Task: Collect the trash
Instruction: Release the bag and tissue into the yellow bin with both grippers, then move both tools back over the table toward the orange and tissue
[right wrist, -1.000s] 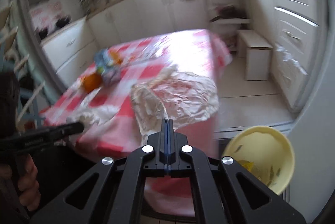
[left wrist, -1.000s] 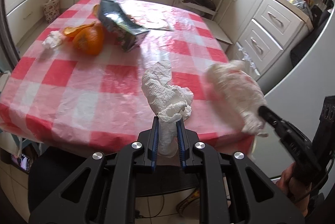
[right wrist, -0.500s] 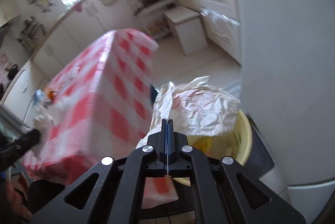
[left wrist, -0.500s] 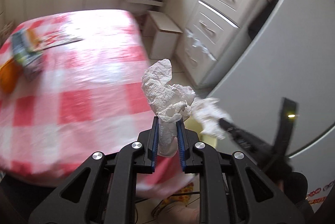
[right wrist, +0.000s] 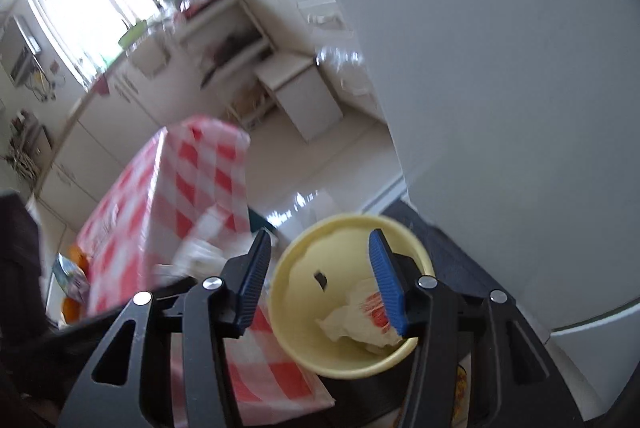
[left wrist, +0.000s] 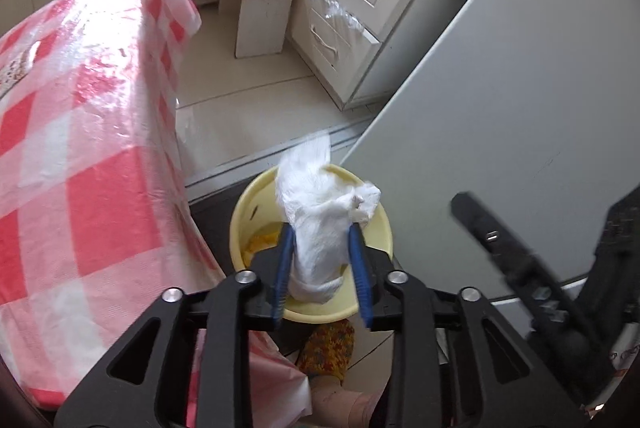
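At lower centre of both views sits my yellow bin (left wrist: 376, 228), crumpled paper (right wrist: 360, 320) already inside. My left gripper (left wrist: 320, 260) is opening around the white tissue (left wrist: 320, 224), seemingly loosening; my right gripper (right wrist: 320, 276) is opening, empty.

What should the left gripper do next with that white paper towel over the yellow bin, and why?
Probably just let its opening jaws finish spreading: the left gripper has the paper towel between its pads, right above the yellow bin, so it should drop in.
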Demonstrator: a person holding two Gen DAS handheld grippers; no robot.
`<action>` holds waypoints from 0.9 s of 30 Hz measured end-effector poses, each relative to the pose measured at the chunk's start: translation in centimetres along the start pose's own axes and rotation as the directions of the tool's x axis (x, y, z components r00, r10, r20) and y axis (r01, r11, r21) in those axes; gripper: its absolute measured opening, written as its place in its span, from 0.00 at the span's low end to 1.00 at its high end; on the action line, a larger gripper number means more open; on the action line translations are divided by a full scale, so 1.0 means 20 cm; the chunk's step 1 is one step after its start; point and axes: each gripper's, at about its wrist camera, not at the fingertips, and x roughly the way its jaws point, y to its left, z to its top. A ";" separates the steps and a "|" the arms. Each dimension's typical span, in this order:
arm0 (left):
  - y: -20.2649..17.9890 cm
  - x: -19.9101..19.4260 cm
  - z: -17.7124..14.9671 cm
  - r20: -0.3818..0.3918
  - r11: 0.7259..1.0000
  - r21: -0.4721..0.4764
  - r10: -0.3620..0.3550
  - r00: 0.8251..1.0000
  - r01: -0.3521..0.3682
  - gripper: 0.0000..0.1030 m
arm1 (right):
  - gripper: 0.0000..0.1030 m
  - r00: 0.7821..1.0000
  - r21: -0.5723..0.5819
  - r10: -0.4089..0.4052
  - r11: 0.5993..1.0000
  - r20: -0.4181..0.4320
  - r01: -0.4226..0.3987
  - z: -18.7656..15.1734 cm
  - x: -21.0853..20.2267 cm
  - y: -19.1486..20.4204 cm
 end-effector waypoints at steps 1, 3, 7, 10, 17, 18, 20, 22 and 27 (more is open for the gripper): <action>0.00 -0.01 -0.01 0.003 1.000 0.000 -0.002 1.000 0.002 0.34 | 0.49 1.000 0.002 0.010 1.000 0.014 -0.010 0.00 -0.02 0.01; 0.01 -0.04 -0.02 0.013 1.000 -0.002 -0.004 1.000 0.004 0.38 | 0.50 0.998 -0.001 0.043 0.999 0.042 -0.043 0.01 -0.04 0.04; 0.06 -0.15 -0.08 0.047 1.000 -0.020 0.002 0.999 -0.001 0.43 | 0.53 0.995 -0.053 0.084 0.995 0.060 -0.081 0.02 -0.06 0.15; 0.14 -0.28 -0.16 0.093 0.999 -0.050 0.026 0.995 -0.021 0.47 | 0.54 0.992 -0.112 0.113 0.988 0.053 -0.106 0.00 -0.05 0.25; 0.47 -0.59 -0.38 0.180 0.979 -0.173 0.137 0.974 -0.106 0.51 | 0.57 0.982 -0.304 0.186 0.937 0.014 -0.173 -0.11 -0.03 0.58; 0.55 -0.63 -0.41 0.188 0.972 -0.200 0.165 0.968 -0.126 0.51 | 0.57 0.981 -0.329 0.196 0.926 0.003 -0.184 -0.13 -0.03 0.63; 0.67 -0.69 -0.47 0.196 0.956 -0.252 0.202 0.960 -0.149 0.51 | 0.58 0.976 -0.381 0.215 0.901 -0.020 -0.207 -0.19 -0.02 0.73; 0.80 -0.75 -0.52 0.200 0.935 -0.313 0.237 0.951 -0.168 0.51 | 0.61 0.972 -0.440 0.232 0.869 -0.038 -0.224 -0.25 -0.01 0.83; 1.01 -0.83 -0.60 0.221 0.889 -0.400 0.328 0.918 -0.222 0.52 | 0.64 0.963 -0.567 0.261 0.783 -0.070 -0.254 -0.39 -0.01 1.02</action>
